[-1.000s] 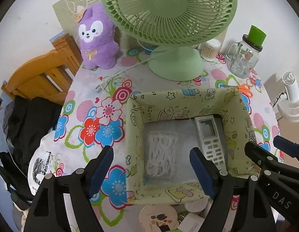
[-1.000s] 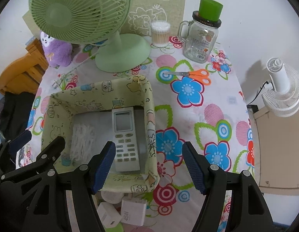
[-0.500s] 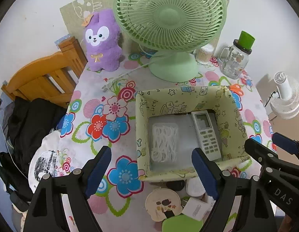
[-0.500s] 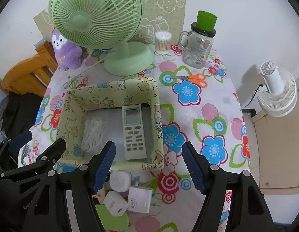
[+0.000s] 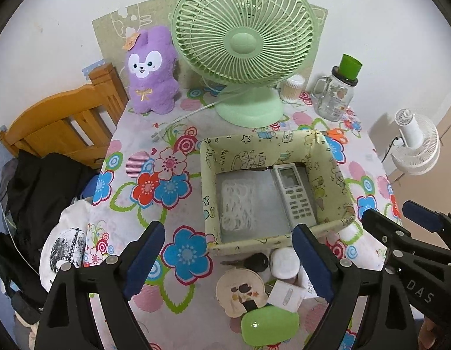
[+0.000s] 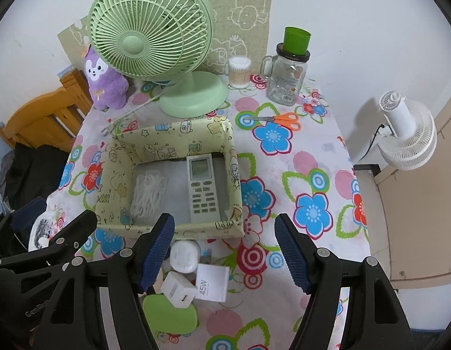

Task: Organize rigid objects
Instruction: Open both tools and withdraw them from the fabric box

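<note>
A pale green fabric bin (image 5: 209, 192) (image 6: 114, 172) stands mid-table and holds a white remote (image 5: 295, 192) (image 6: 202, 186) and a white mesh bundle (image 5: 235, 204) (image 6: 148, 192). In front of the bin lie small items: white chargers (image 6: 210, 283), a round white case (image 5: 283, 262), a black key (image 5: 256, 262), a round beige mirror (image 5: 240, 291) and a green oval case (image 5: 269, 325) (image 6: 170, 315). My left gripper (image 5: 228, 262) hovers above these with its jaws opening and nothing between them. My right gripper (image 6: 225, 255) is open and empty beside it.
A green desk fan (image 5: 245, 43) (image 6: 149, 29), purple plush (image 5: 151, 73), cotton-swab tub (image 6: 239, 71), glass jar with a green cup (image 6: 288, 73) and orange scissors (image 6: 280, 119) stand at the back. A wooden chair (image 5: 59, 122) sits left, a white fan (image 6: 406, 134) right.
Both grippers have drawn back and up from the bin, so the small items in front of it have come into view. The left jaws have spread a little wider.
</note>
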`<state>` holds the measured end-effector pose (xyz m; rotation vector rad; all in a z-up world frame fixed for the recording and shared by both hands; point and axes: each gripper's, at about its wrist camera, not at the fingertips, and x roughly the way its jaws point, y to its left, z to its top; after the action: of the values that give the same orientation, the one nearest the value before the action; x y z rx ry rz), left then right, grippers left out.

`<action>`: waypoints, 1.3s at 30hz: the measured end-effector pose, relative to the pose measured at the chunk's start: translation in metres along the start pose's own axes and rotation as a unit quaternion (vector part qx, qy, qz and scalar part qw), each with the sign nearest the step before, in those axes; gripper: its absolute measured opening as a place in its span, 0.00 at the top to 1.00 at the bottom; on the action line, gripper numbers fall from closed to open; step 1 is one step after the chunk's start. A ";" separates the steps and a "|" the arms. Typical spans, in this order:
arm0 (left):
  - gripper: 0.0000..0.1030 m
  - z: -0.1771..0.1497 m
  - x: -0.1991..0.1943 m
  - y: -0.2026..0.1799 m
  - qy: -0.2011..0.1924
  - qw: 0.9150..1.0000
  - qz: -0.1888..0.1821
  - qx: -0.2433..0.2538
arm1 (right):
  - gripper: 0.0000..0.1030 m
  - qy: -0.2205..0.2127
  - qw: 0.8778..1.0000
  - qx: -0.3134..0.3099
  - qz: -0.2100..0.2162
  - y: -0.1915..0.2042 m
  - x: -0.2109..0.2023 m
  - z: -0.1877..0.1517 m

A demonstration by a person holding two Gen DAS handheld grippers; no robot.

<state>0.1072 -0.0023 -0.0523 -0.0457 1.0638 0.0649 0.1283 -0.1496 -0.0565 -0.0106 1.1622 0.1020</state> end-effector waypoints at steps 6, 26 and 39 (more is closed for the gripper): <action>0.11 -0.009 -0.008 0.003 -0.002 1.000 -0.009 0.010 | 0.28 -0.001 1.000 0.008 -0.001 0.004 -0.008 -0.012; 0.06 -0.044 -0.018 0.016 0.004 0.998 -0.038 0.058 | 0.23 -0.003 0.999 0.031 -0.010 0.018 -0.022 -0.058; 0.03 -0.063 -0.004 0.005 0.032 0.998 -0.040 0.041 | 0.22 0.000 1.000 0.005 0.016 0.003 -0.012 -0.071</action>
<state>0.0497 -0.0016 -0.0793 -0.0160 1.1270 -0.0532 0.0588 -0.1516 -0.0736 0.0162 1.1632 0.1251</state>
